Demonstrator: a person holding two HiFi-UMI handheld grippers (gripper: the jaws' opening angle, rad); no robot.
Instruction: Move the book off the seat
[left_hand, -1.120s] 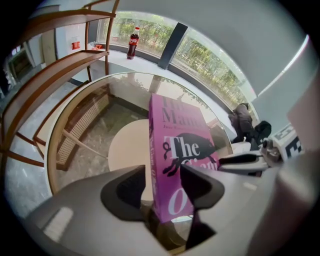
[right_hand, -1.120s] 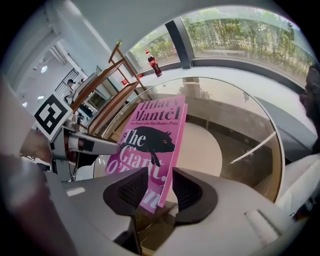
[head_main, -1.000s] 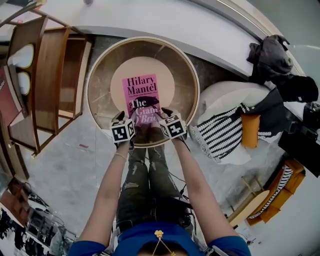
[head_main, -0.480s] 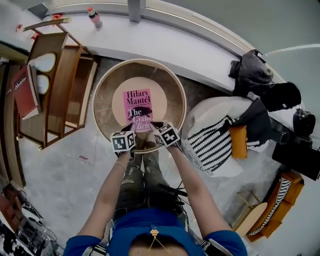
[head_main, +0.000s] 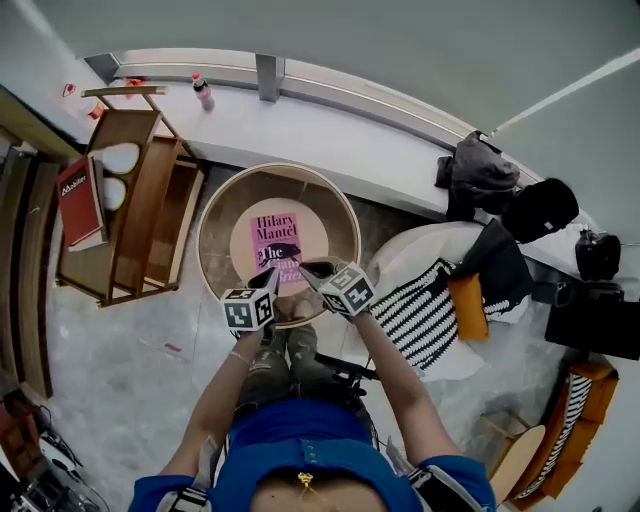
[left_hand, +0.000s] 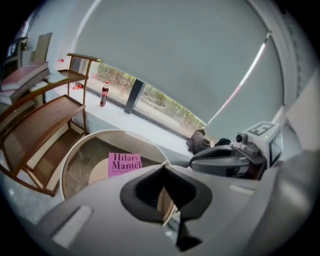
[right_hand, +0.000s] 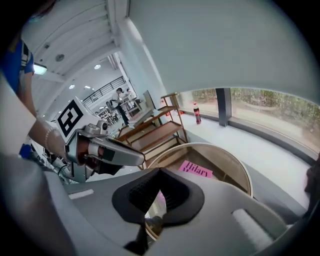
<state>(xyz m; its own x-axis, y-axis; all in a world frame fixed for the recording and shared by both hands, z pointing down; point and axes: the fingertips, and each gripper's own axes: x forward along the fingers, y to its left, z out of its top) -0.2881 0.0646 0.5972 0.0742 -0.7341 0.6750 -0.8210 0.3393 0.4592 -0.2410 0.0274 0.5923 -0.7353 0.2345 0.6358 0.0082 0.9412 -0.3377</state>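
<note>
While both tools hang closed and empty over the near rim of the seat, the book lies flat, cover up, on the round cushion in the seat's hollow, beyond and below the jaw tips. The left hand-held gripper has its jaws pressed together with nothing between them, and the right hand-held gripper, just beside it, is the same.

Several things could go wrong from here. Coming down with the jaws shut would only poke the cover and could shove the book away, toward the far wall of the seat. No edge of the book overhangs anything, so a jaw has to slide under it; on a soft cushion that jaw may dig in or catch only the cover, which would likely fold open. Held by one short edge, a thin paperback would probably sag and slip. If the two sides lift unevenly, it could twist, and the raised rim could snag the trailing edge on the way out.

Its long axis runs straight away from the hand-held grippers, toward the window ledge. Its title end is the far end, its bottom edge the near one, and the text reads upright from the person's side, with at most a slight skew.
</note>
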